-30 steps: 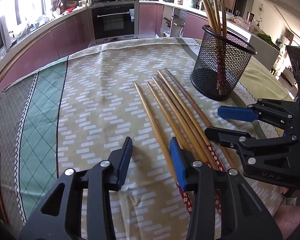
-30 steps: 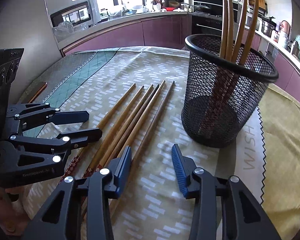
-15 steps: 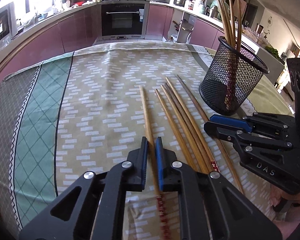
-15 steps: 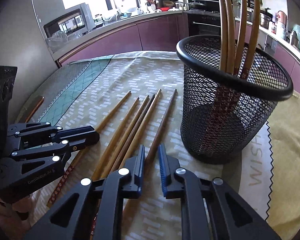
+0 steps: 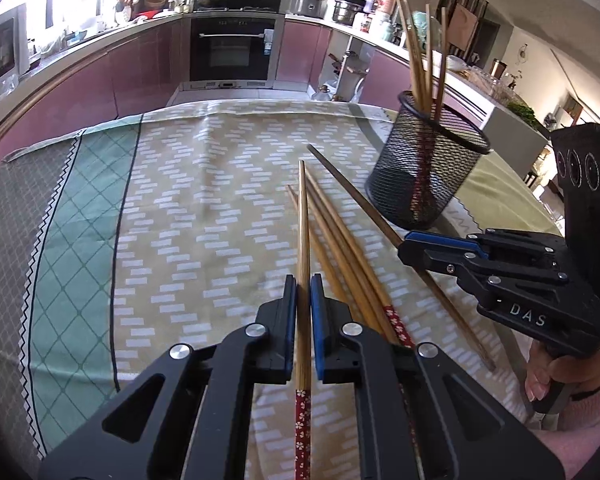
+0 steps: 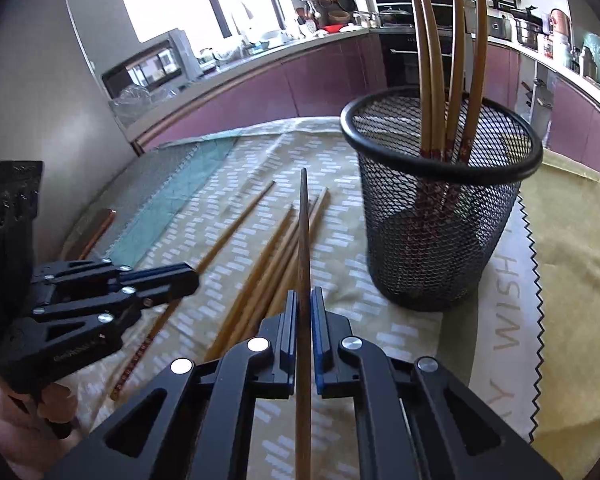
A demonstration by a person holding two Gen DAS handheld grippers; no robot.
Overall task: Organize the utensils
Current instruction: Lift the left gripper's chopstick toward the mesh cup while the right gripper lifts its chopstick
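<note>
My left gripper (image 5: 303, 282) is shut on a wooden chopstick (image 5: 303, 216) with a red flowered end, its tip raised off the tablecloth. My right gripper (image 6: 304, 298) is shut on a darker chopstick (image 6: 303, 232), which points toward the far side of the table. Each gripper shows in the other's view: the right gripper (image 5: 406, 246) at right, the left gripper (image 6: 180, 278) at left. Three loose chopsticks (image 5: 340, 248) (image 6: 276, 264) lie on the cloth between them. A black mesh holder (image 5: 428, 168) (image 6: 440, 216) stands upright at right with several chopsticks in it.
A patterned tablecloth (image 5: 180, 208) covers the table, with a green band at left. The holder sits on a yellow mat (image 6: 572, 248) with a zigzag edge. Pink kitchen cabinets and an oven (image 5: 230, 52) run behind the table. A person's hand (image 5: 540, 376) grips the right tool.
Both grippers went from open to shut, each on one chopstick. Both then rose slightly, lifting the chopsticks' far ends off the cloth.
</note>
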